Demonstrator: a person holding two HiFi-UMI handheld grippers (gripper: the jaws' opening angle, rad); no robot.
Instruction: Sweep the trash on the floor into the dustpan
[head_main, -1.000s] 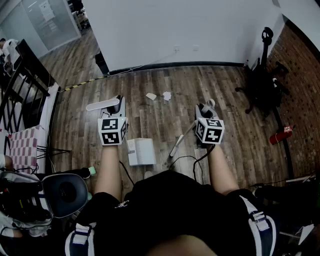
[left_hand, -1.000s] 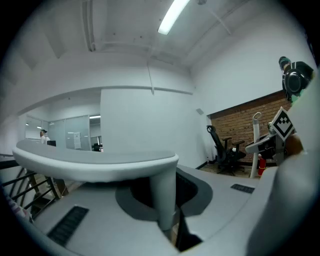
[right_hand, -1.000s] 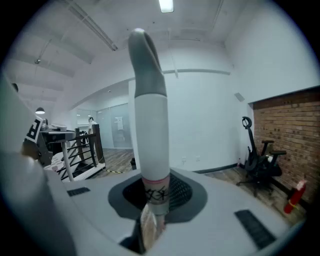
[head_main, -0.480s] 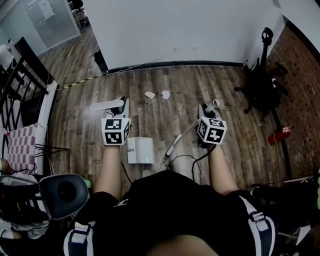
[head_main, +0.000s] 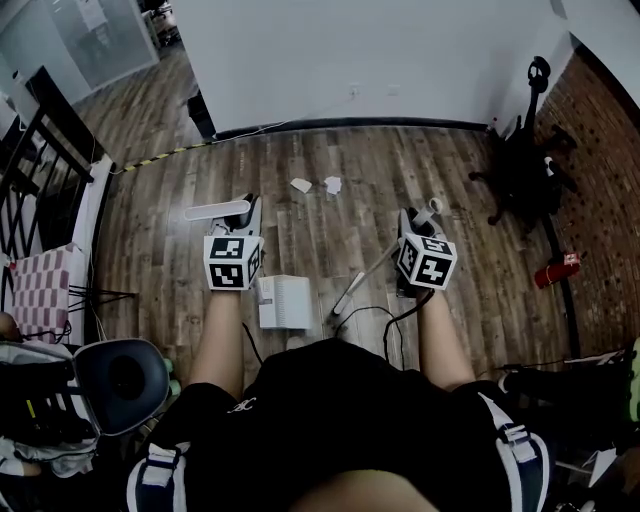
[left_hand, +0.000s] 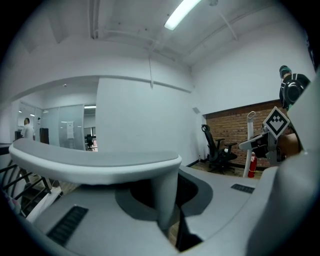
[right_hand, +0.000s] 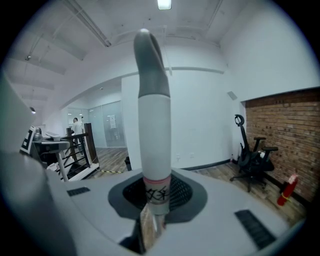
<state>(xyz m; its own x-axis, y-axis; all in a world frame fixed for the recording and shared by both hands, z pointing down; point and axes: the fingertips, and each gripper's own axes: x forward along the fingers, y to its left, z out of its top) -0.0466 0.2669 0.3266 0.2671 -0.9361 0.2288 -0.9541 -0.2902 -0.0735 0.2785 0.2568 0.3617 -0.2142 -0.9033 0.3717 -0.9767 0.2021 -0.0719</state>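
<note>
Two grippers, both clenched: left gripper (head_main: 241, 212) grasped the dustpan (head_main: 285, 302) by its upright handle, right gripper (head_main: 412, 222) grasped the broom (head_main: 357, 283) shaft. Pan rested on the floor (head_main: 480, 180) between them. Two scraps of trash (head_main: 301, 185) lay beyond, near the floor's far edge.

Wood floor (head_main: 300, 160), brick wall (head_main: 610, 180)

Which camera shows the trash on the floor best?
The head view: two pale scraps lie on the wood floor, between the person and the wall. The left gripper view is filled by the dustpan handle, the right gripper view by the broom handle; neither shows the scraps.
</note>
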